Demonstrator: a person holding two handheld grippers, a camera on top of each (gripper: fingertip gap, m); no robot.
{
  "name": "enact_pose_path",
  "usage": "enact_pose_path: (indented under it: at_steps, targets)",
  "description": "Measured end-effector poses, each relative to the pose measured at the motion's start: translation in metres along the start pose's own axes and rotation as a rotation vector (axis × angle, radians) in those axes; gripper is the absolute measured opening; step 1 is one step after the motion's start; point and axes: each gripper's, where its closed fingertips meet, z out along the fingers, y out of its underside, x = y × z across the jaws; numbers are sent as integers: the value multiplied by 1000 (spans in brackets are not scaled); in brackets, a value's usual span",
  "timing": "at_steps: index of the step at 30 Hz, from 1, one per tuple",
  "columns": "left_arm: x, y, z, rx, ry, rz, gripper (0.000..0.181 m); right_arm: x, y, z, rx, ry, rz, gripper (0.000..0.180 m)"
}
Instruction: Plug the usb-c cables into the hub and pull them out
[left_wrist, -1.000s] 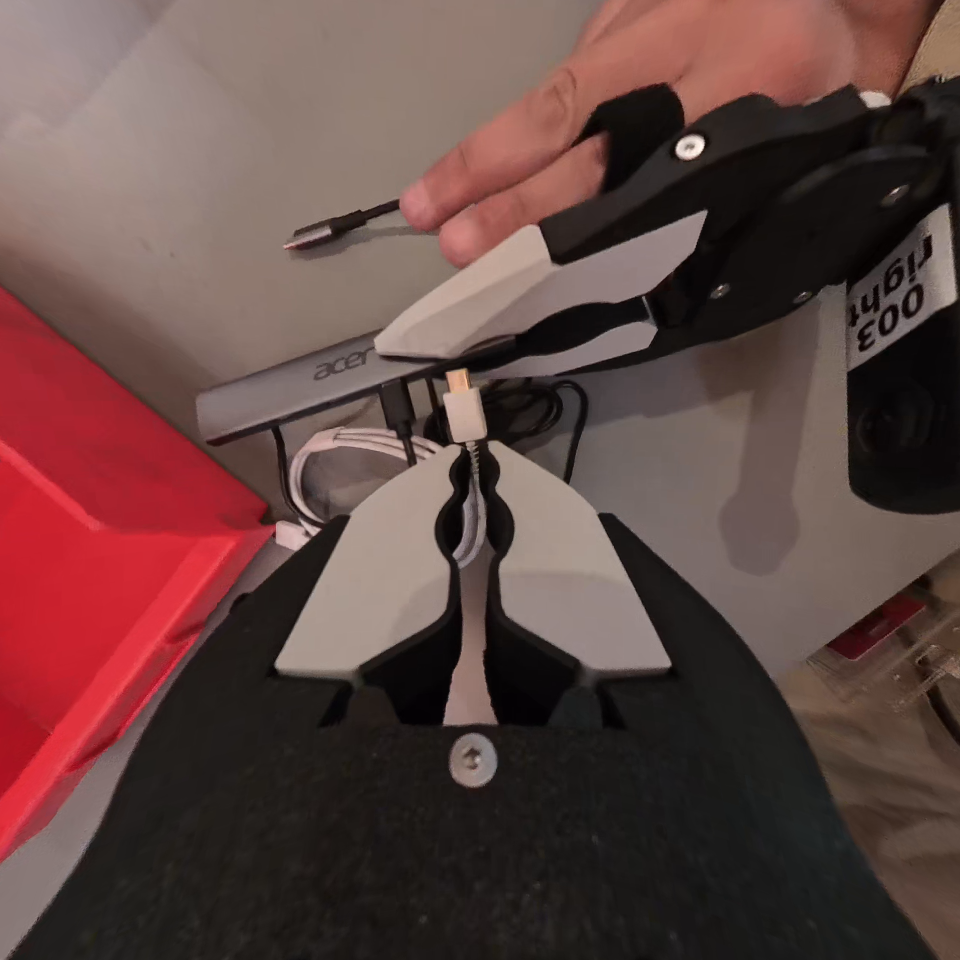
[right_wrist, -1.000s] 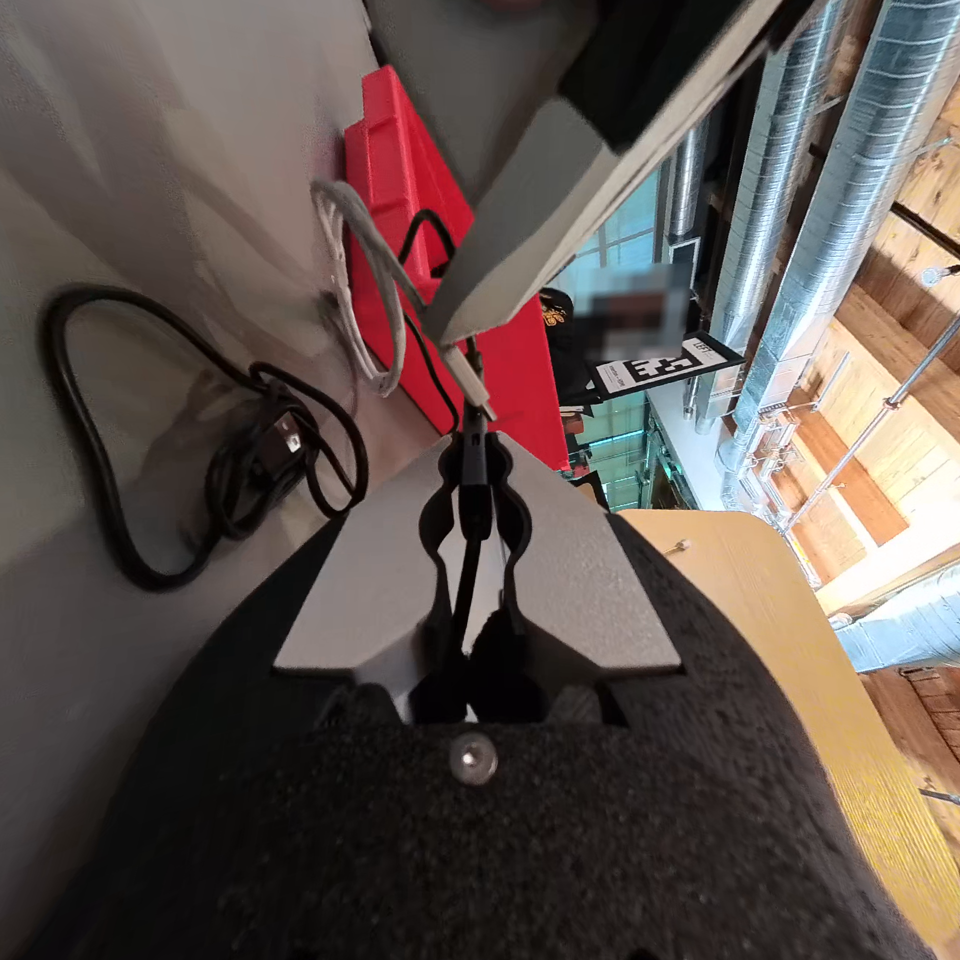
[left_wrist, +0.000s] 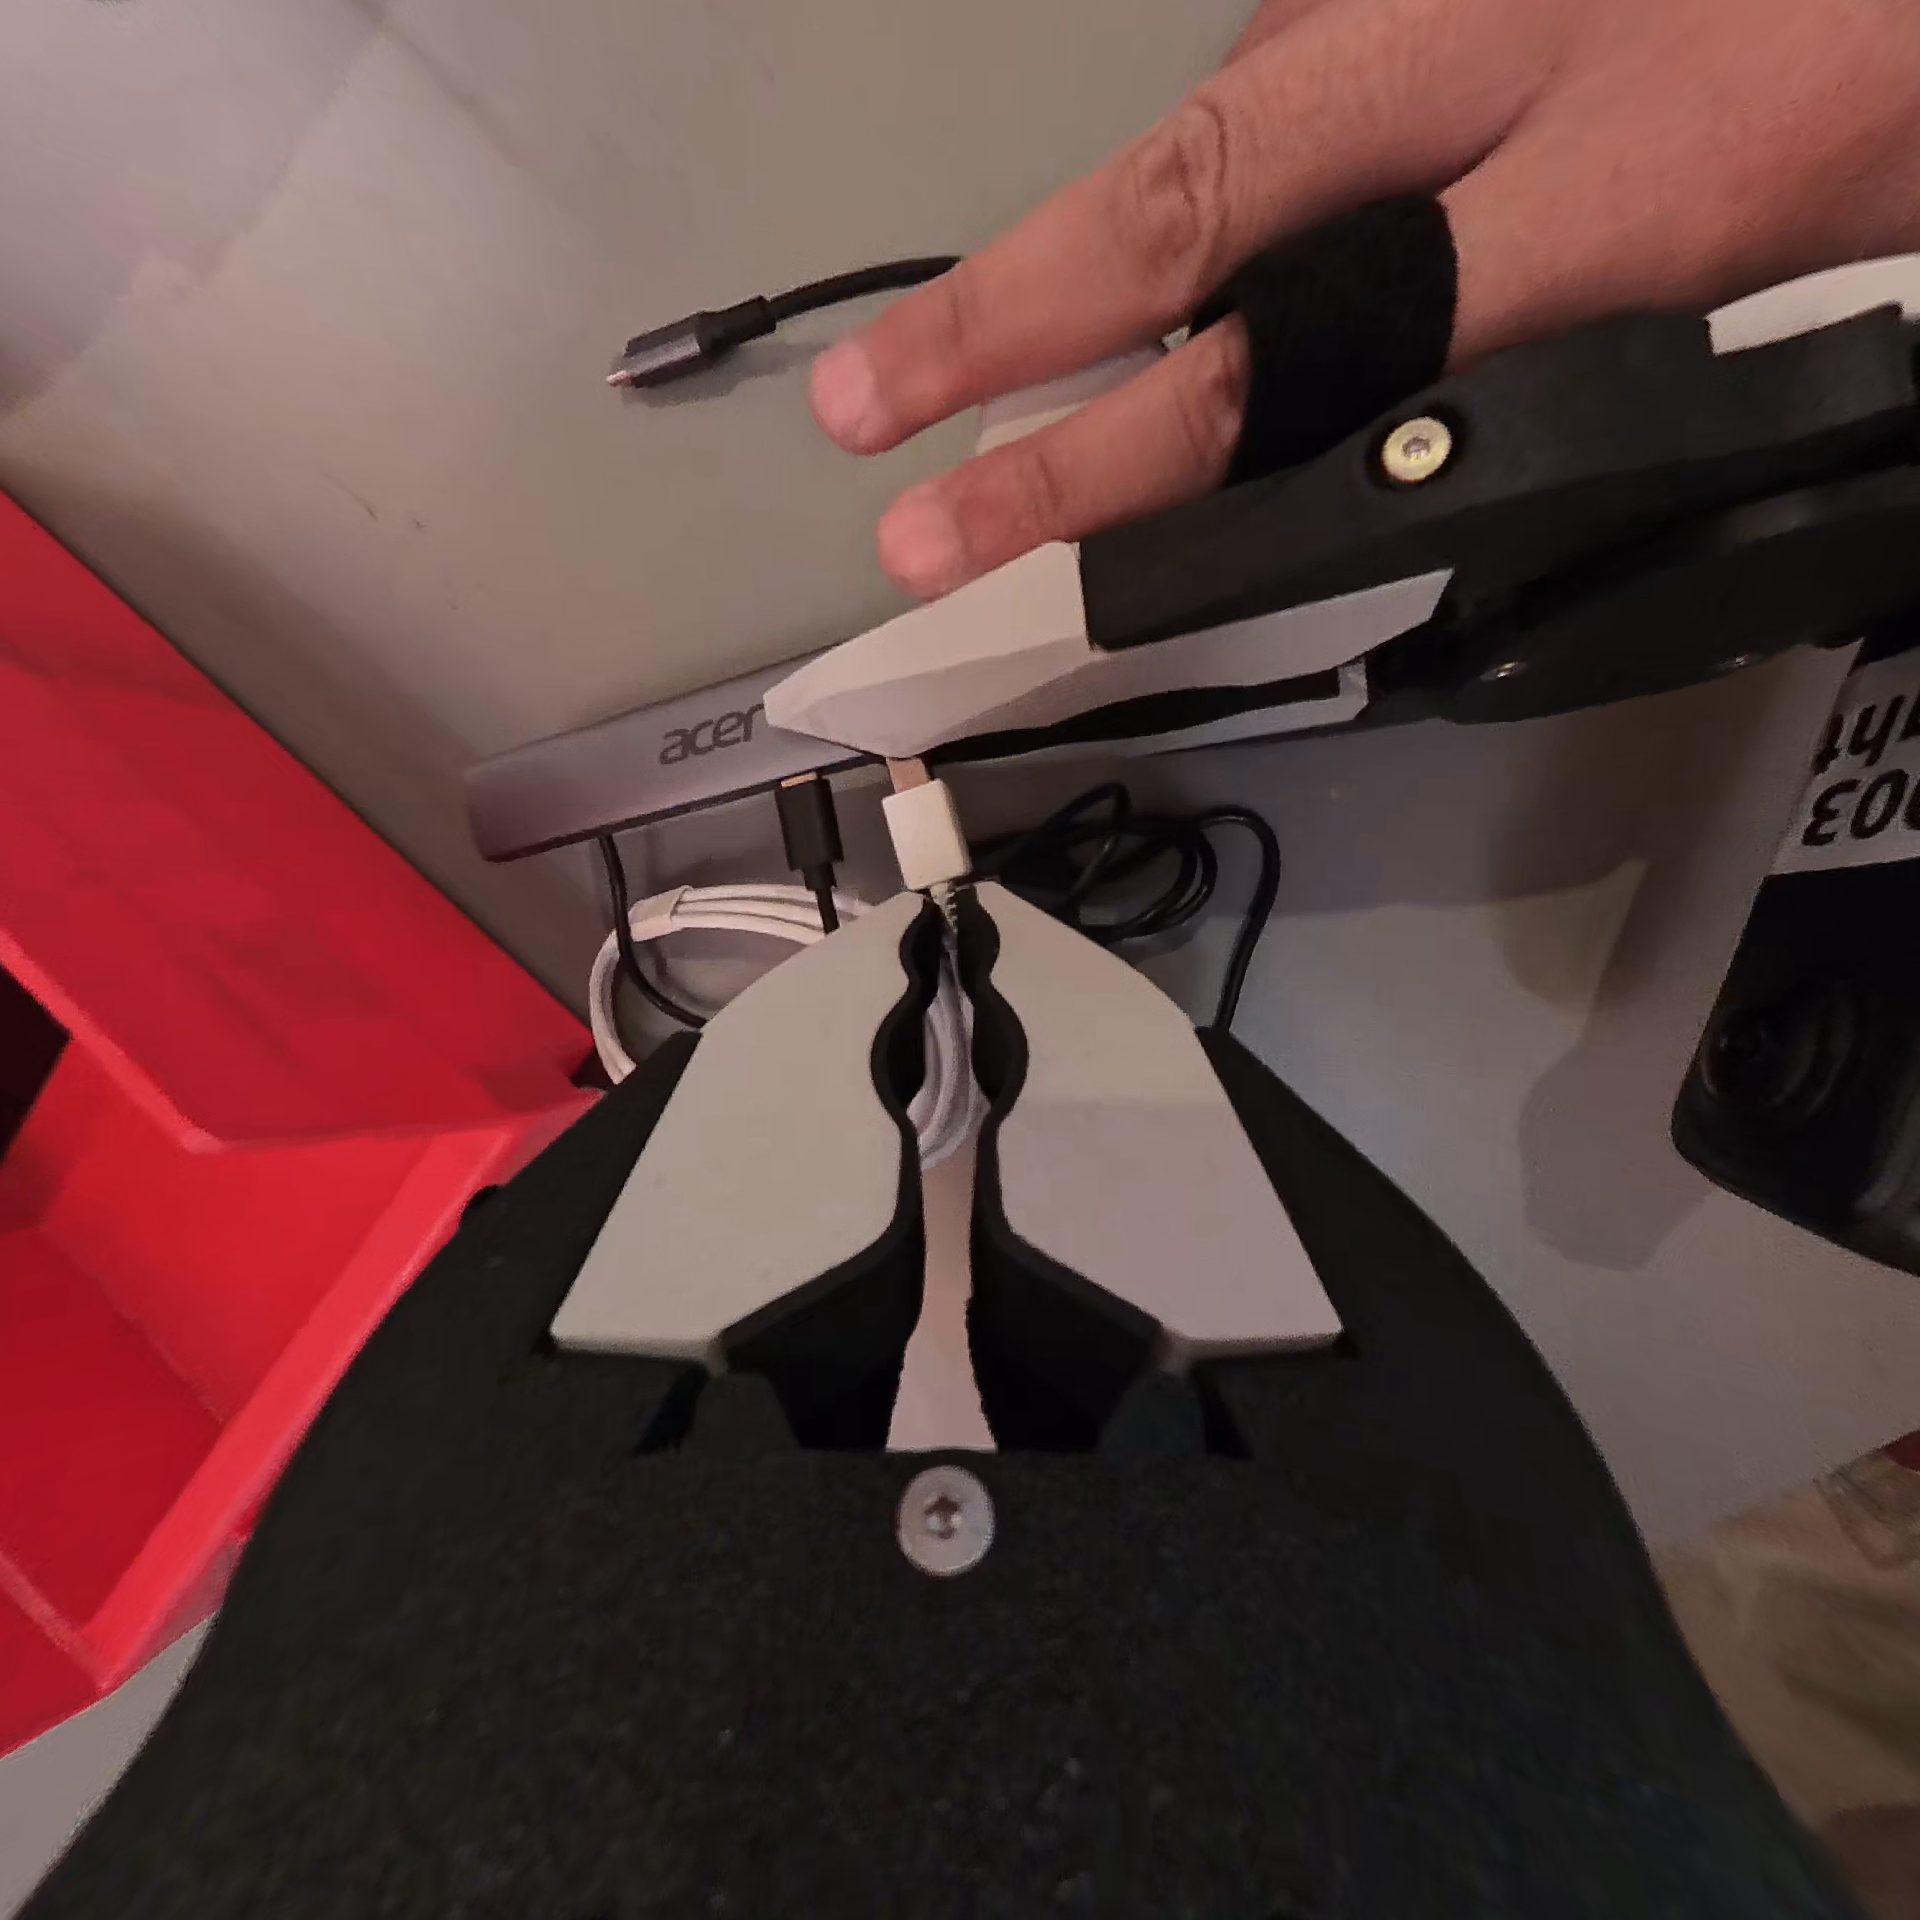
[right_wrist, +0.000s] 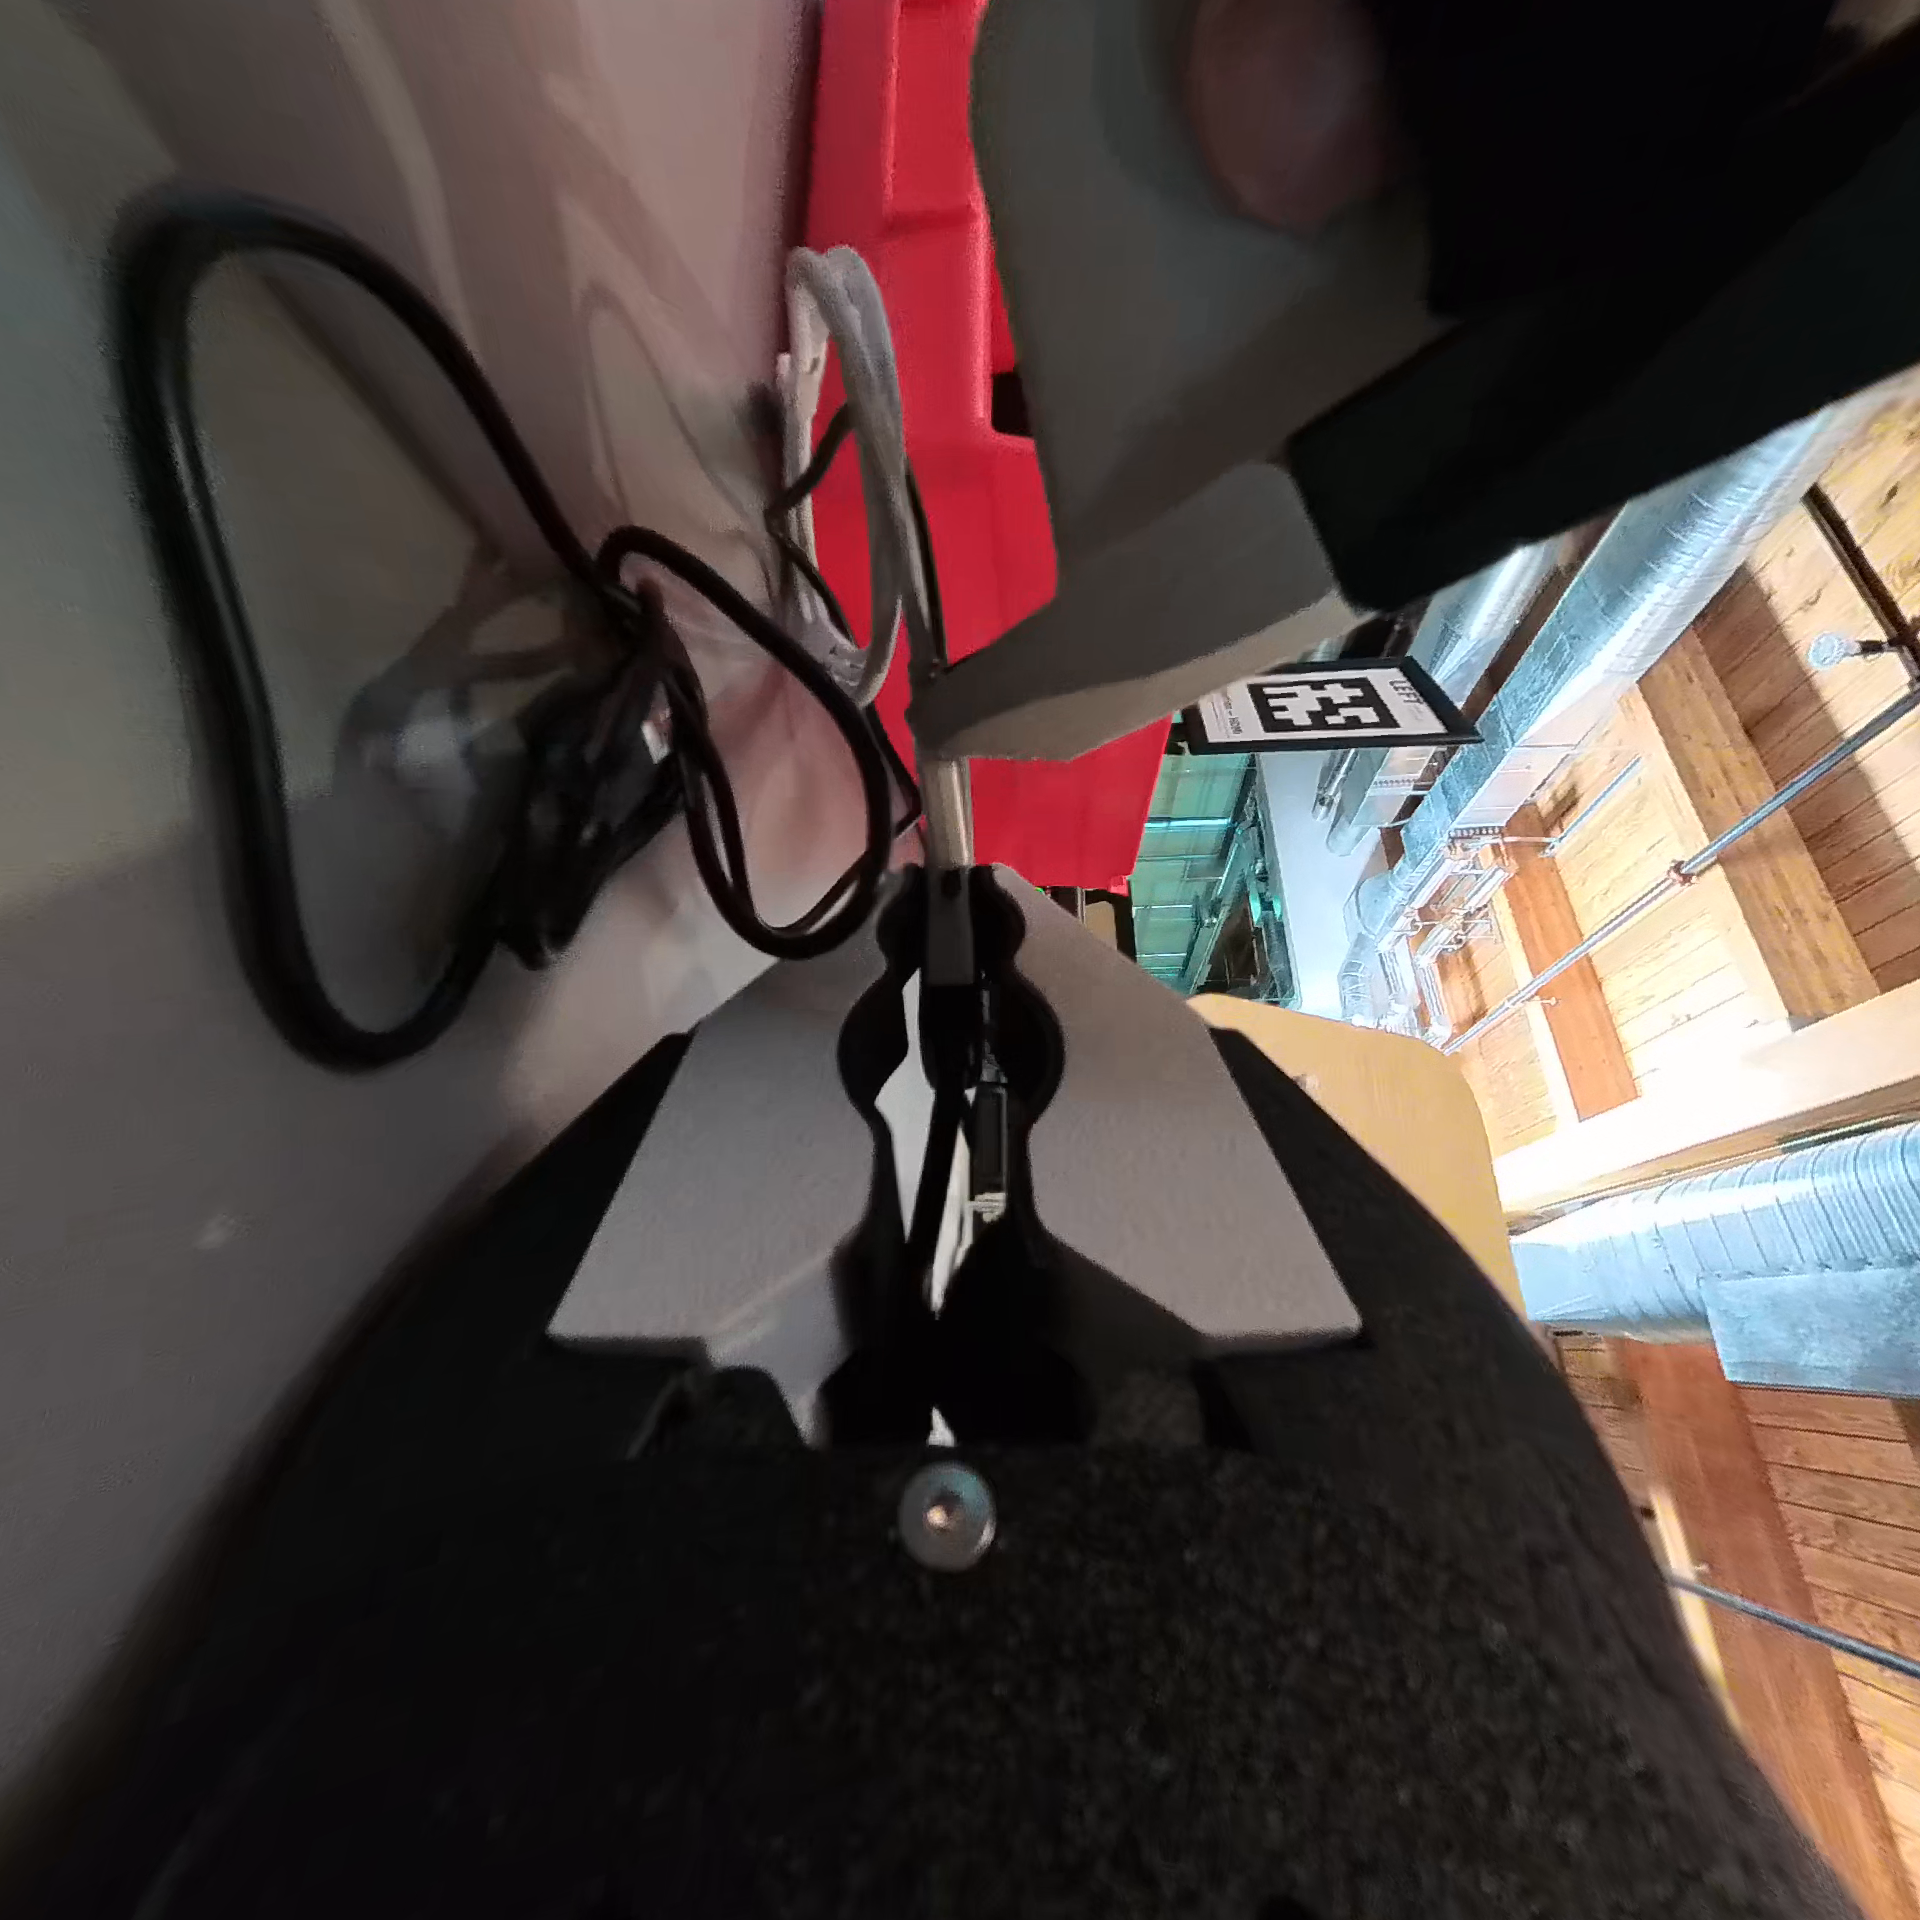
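My left gripper (left_wrist: 951, 906) is shut on a white USB-C cable just behind its white plug (left_wrist: 925, 826). The plug's metal tip meets the side of the grey hub (left_wrist: 623, 771); how deep it sits is hidden under my right gripper's finger. A black plug (left_wrist: 805, 831) sits in the hub just left of it. My right gripper (left_wrist: 821, 722) reaches in from the right and is shut on the hub. In the right wrist view, my right gripper (right_wrist: 951, 883) clamps the dark hub edge-on, and the plug (right_wrist: 951, 800) and my left gripper (right_wrist: 935, 717) are right in front.
A red bin (left_wrist: 208, 1039) stands at the left, close to the hub. The hub's own lead with a grey plug (left_wrist: 675, 358) lies behind it. Coiled black cable (right_wrist: 312, 623) and white cable (left_wrist: 665, 935) lie on the grey table. A hand (left_wrist: 1195, 260) holds the right gripper. Left tips to right tips: about 5 cm.
My left gripper has pushed the white plug a little closer to the hub's side. The right gripper still clamps the hub, and the hand's fingers have spread out above it.
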Motion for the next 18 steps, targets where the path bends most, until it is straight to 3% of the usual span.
enact_pose_path:
  at_steps: [13,18]
  targets:
    - [-2,-10,-5,101,20,0,2,7,5,0,2,18,117,10]
    - [-8,-14,-7,138,-42,25,2,10,9,1,-9,16,160,10]
